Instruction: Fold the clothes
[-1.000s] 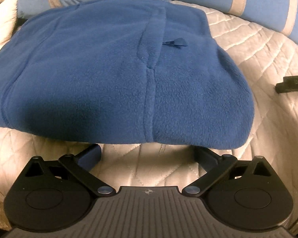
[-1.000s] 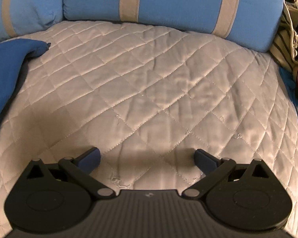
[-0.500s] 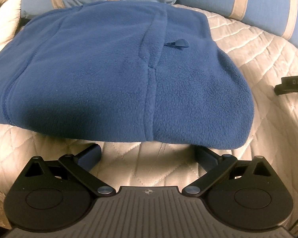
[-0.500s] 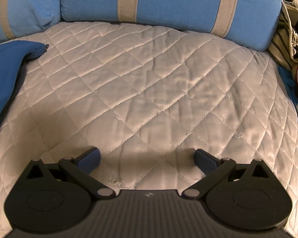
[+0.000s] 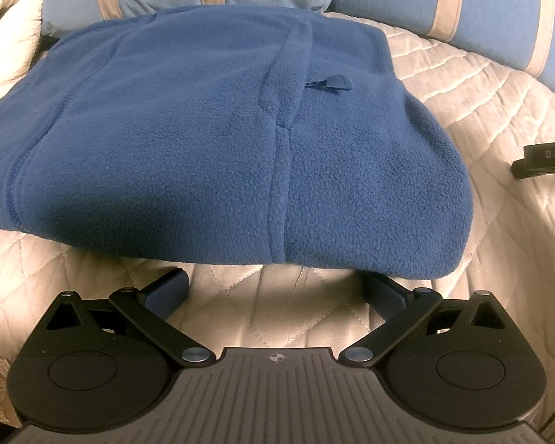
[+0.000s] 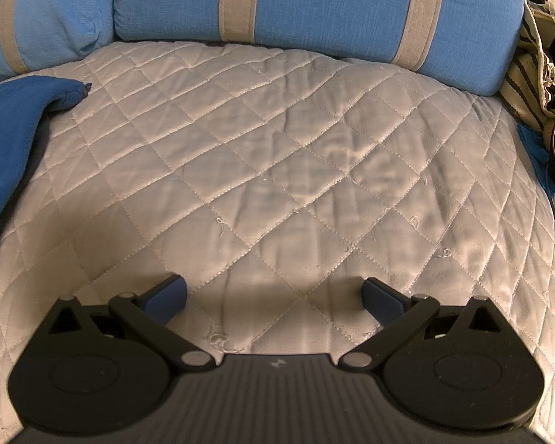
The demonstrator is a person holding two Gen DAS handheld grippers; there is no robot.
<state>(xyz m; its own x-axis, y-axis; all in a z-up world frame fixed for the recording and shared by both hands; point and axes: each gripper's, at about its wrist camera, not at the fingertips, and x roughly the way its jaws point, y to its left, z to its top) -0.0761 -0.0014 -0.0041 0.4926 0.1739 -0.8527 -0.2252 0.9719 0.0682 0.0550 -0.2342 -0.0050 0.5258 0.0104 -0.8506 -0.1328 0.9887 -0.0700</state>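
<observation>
Quilted beige bedspread (image 6: pixel 277 170) covers the whole bed in both views, its diamond stitching loose and frayed in spots near the right gripper. Along the bed's far edge lie light-blue pillows (image 6: pixel 314 3) with tan stripes, cut off at the top of both frames. On the left part of the bed rests the folded blue fleece jacket (image 5: pixel 211 140), a thick, rounded bundle with a seam running down its top layer and a small zipper pull (image 5: pixel 335 83) lying on it. Its far edge touches a pillow; its left side runs out of the left wrist view. From the right wrist view only a strip of the jacket (image 6: pixel 7 140) shows along the left border, so its full outline cannot be made out there.

At the bed's right edge, a striped bag (image 6: pixel 529 85) and dark objects with a red cord are crowded together, partly cropped and hard to identify.

Left gripper (image 5: pixel 275 288) hovers just in front of the jacket's near fold, fingers spread wide and holding nothing; the right finger's tip is hidden under the fleece edge. Right gripper (image 6: pixel 273 294) sits over bare bedspread, well apart from the jacket, fingers likewise spread and empty. A dark piece lettered "DAS" (image 5: pixel 544 161) pokes in at the left wrist view's right border.
</observation>
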